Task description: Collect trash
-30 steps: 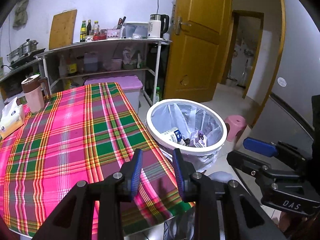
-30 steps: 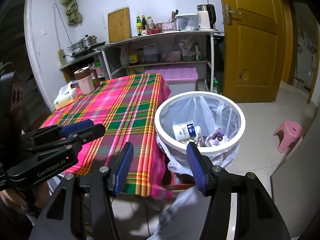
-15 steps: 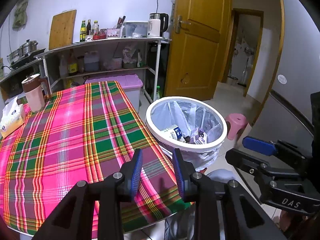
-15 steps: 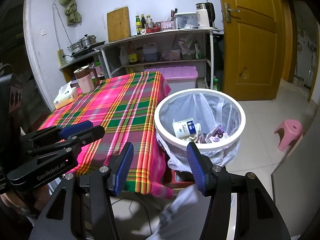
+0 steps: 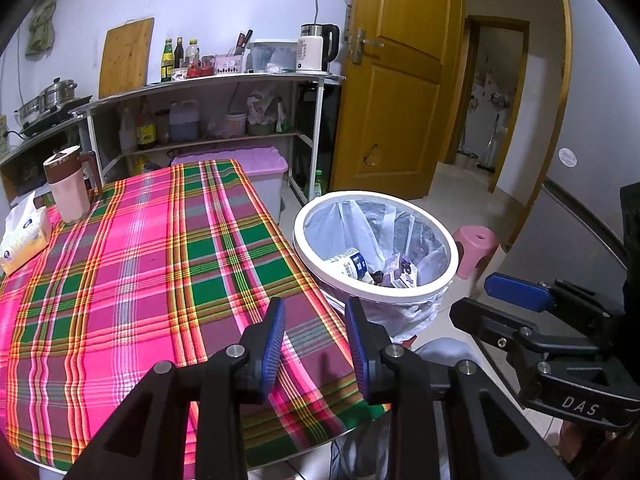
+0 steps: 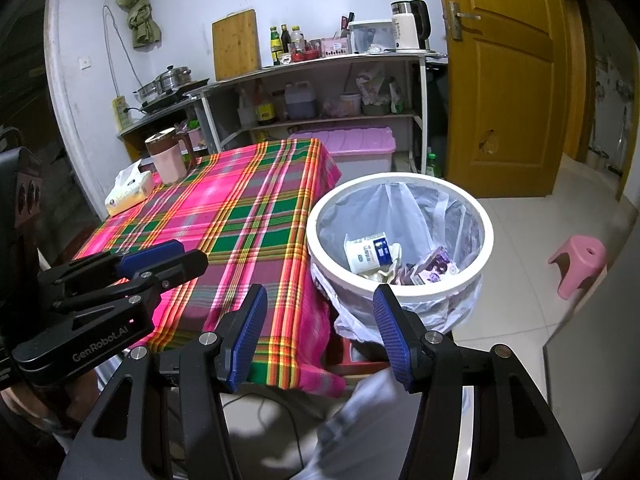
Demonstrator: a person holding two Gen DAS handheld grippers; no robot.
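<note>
A white trash bin [image 5: 400, 298] [image 6: 486, 240] lined with a clear bag stands on the floor beside the table's right edge. Inside it lie a white carton with a blue label [image 5: 349, 262] [image 6: 366, 254] and a purple packet [image 5: 400, 274] [image 6: 436, 268]. My left gripper [image 5: 314, 318] hovers over the near corner of the plaid tablecloth [image 5: 140, 260], open a little with nothing between its blue pads. My right gripper [image 6: 320, 300] is held in front of the bin, wide open and empty. Each gripper also shows in the other's view: the right gripper [image 5: 472, 296] and the left gripper [image 6: 192, 254].
A pink mug [image 5: 68, 188] and a tissue pack [image 5: 24, 236] sit at the table's far left. Behind stand a loaded metal shelf [image 5: 224, 80] and a purple storage box [image 5: 240, 160]. A pink stool [image 5: 476, 248] stands right of the bin, near the wooden door [image 5: 396, 100].
</note>
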